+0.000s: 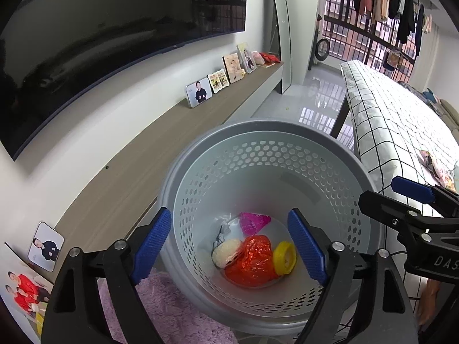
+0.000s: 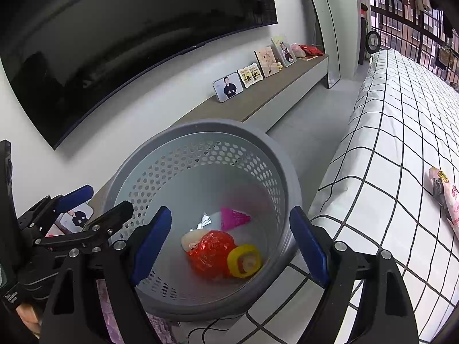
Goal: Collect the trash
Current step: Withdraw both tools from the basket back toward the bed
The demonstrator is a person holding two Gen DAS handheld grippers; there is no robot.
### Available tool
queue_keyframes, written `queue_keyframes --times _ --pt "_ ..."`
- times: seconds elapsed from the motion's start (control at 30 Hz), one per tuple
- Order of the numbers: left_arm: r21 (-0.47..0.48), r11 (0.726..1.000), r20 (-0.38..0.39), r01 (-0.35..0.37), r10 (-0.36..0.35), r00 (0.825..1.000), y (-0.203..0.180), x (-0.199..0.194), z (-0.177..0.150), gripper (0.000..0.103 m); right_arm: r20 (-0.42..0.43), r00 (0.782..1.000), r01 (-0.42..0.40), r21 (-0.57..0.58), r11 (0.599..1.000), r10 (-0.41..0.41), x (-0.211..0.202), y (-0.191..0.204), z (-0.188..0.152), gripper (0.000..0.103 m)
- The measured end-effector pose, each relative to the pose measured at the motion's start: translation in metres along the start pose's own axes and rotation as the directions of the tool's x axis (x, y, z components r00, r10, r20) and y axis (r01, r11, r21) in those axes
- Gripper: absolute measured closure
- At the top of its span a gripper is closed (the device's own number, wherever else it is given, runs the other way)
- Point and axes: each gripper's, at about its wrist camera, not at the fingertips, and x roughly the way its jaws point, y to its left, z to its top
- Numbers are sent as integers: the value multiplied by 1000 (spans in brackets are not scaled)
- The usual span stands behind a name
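Note:
A grey perforated bin (image 1: 258, 132) (image 2: 160, 140) stands on the floor between the TV bench and the table. Inside lie a crumpled red wrapper (image 1: 252, 261) (image 2: 212, 252), a yellow tape roll (image 1: 284, 258) (image 2: 243, 261), a pink net piece (image 1: 254, 222) (image 2: 232, 218), a cream piece (image 1: 226, 252) and crumpled foil (image 2: 204, 220). My left gripper (image 1: 229, 246) is open and empty above the bin. My right gripper (image 2: 231, 246) is open and empty above the bin too. A pink snack wrapper (image 2: 447, 197) (image 1: 434, 166) lies on the checked tablecloth.
A wooden bench (image 1: 172, 149) with photo frames (image 1: 198, 91) runs along the wall under a large TV (image 1: 100, 43). The checked cloth table (image 2: 401, 143) is on the right. A purple fluffy rug (image 1: 172, 309) lies under the bin.

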Motion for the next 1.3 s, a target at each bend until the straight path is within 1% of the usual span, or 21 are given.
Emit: queue_keyframes --times 0.17,0.33,0.5,0.67,0.83,1.03,1.13,1.3 --pt "-1 1000 16 2 -2 1000 0 -9 2 17 2 1000 -12 17 1000 12 -2 -4 1 22" --pt "3 1000 27 7 -8 1000 -2 -16 3 16 12 1000 -7 28 1000 7 -9 -4 3 22" --pt "7 1000 47 16 -17 999 -7 -25 6 11 54 999 -2 51 999 -1 -29 -8 6 22" --pt "28 999 69 43 -45 997 -19 -34 10 9 94 995 27 79 997 -34 -56 -17 3 22" --pt "53 996 109 78 -83 991 -36 -46 17 8 114 989 80 114 990 -93 -81 -34 -11 22" --pt "96 987 139 125 -138 981 -69 -57 24 7 113 976 163 188 968 -187 -115 -73 -38 22" --pt "109 983 136 146 -160 978 -86 -58 26 7 108 963 216 236 948 -246 -134 -98 -54 22" --pt "146 974 122 174 -193 974 -123 -57 28 7 100 932 304 311 900 -349 -171 -150 -78 22"
